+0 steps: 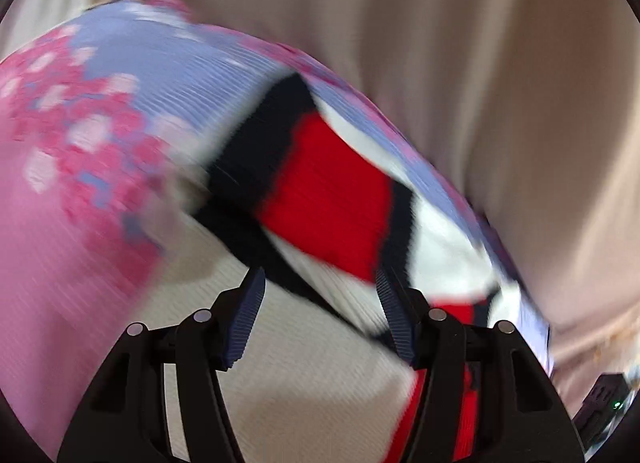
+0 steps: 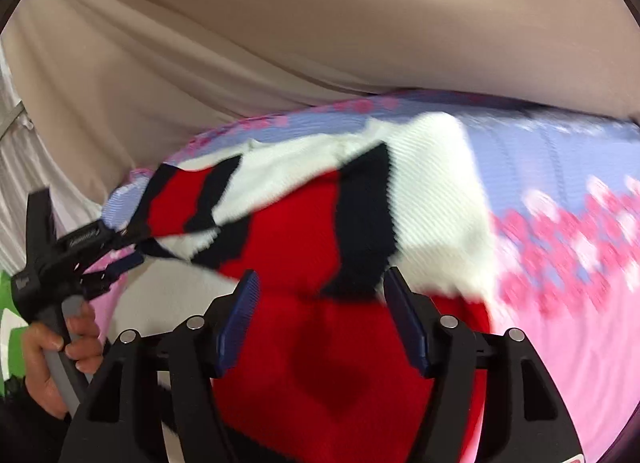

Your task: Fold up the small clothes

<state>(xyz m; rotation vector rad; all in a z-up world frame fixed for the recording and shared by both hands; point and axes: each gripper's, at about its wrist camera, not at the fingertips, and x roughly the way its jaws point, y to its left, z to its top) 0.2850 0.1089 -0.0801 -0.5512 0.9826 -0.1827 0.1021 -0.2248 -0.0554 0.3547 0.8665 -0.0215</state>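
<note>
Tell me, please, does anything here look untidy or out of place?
Yes. The red, white and black knit garment is not flat: it lies bunched across the pink and blue floral cloth, and one end is pulled out toward the left gripper. The pictures are blurred, so finer faults cannot be judged.

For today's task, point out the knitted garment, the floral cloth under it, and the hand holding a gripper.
knitted garment (image 2: 304, 223), right wrist view, red panel.
floral cloth (image 2: 560, 255), right wrist view, pink flower band.
hand (image 2: 60, 343), right wrist view, fingers around the handle.

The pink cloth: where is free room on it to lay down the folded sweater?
Free: the plain pink cloth right of the sweater, below the flower band. Also the beige sheet behind. Crowded: the left side, where the left gripper works.
</note>
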